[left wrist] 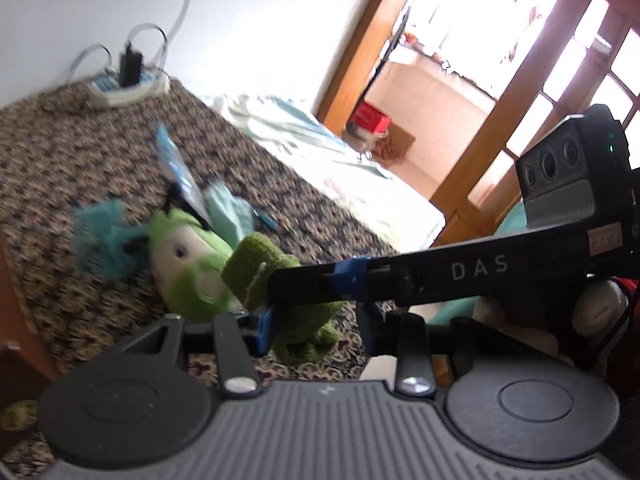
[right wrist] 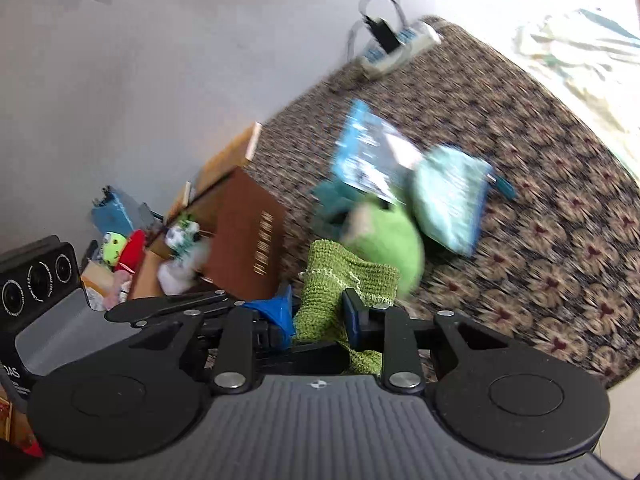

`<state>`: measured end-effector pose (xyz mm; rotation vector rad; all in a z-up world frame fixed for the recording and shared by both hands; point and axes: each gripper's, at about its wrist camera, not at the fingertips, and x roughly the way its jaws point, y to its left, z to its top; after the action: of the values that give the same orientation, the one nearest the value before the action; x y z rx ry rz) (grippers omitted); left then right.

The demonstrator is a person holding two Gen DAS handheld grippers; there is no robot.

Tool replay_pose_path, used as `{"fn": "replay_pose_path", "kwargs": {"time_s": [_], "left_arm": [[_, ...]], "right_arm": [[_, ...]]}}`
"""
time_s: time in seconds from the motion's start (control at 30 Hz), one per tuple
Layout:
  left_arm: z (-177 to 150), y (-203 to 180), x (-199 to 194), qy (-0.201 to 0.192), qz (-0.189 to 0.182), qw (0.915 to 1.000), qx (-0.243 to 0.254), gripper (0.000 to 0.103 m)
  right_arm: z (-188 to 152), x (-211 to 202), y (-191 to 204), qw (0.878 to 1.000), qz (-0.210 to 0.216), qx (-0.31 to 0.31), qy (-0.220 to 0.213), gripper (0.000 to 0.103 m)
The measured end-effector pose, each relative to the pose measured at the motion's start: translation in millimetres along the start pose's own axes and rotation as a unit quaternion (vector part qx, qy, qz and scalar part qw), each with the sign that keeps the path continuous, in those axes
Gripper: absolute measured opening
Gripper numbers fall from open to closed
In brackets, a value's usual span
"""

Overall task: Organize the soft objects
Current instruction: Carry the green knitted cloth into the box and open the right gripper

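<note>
A green knitted pouch (left wrist: 276,280) (right wrist: 340,292) hangs between both grippers above the patterned carpet. My left gripper (left wrist: 304,320) grips its lower part between blue pads. My right gripper (right wrist: 318,312) grips it from the other side; its black arm (left wrist: 440,276) crosses the left wrist view. Behind the pouch lies a green and white plush toy (left wrist: 188,264) (right wrist: 388,240), with a fuzzy teal plush (left wrist: 104,240) beside it and a light blue cloth (right wrist: 448,196) (left wrist: 228,212) on the carpet.
A brown box (right wrist: 244,240) holds several soft toys (right wrist: 120,252) at the left. A blue packet (right wrist: 368,148) lies on the carpet (right wrist: 560,240). A power strip (left wrist: 128,88) sits by the wall. A pale bedsheet (left wrist: 320,148) and a wooden door frame (left wrist: 500,120) are to the right.
</note>
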<state>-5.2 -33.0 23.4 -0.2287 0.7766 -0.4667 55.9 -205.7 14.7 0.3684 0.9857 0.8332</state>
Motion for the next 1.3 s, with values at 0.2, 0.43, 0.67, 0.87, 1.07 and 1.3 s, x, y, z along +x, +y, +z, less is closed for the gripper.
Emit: {"fn": "replay_pose_path", "kwargs": {"time_s": [0.2,0.43,0.67,0.87,1.07,1.3], "left_arm": [[2.5,24.8,-63.2,-0.051,0.034,0.9981,0.001,0.034],[-4.1,69.8,-129.9,-0.099,0.093,0.9906,-0.021,0.034],[-26.3,121.2,-180.7,-0.115,0.159,0.9787,-0.061,0.034],[-53.6,167.2,-204.6,-0.094,0.209,0.9674,-0.108,0.034],[-77.2,207.1,-210.2,-0.058,0.243,0.9560,-0.153,0.034],[-90.7,232.3,-211.6,-0.030,0.273,0.9436,-0.185,0.036]], "right_arm": [[15.1,19.2,52.7,0.998,0.034,-0.051,-0.018,0.008],[30.7,69.2,117.9,0.990,0.085,-0.113,-0.017,0.008],[24.3,129.7,178.9,0.977,0.130,-0.169,0.009,0.008],[9.2,188.1,215.8,0.970,0.153,-0.181,0.056,0.008],[-12.4,233.8,237.5,0.966,0.153,-0.182,0.103,0.008],[-29.2,268.0,249.4,0.965,0.145,-0.165,0.144,0.010]]}}
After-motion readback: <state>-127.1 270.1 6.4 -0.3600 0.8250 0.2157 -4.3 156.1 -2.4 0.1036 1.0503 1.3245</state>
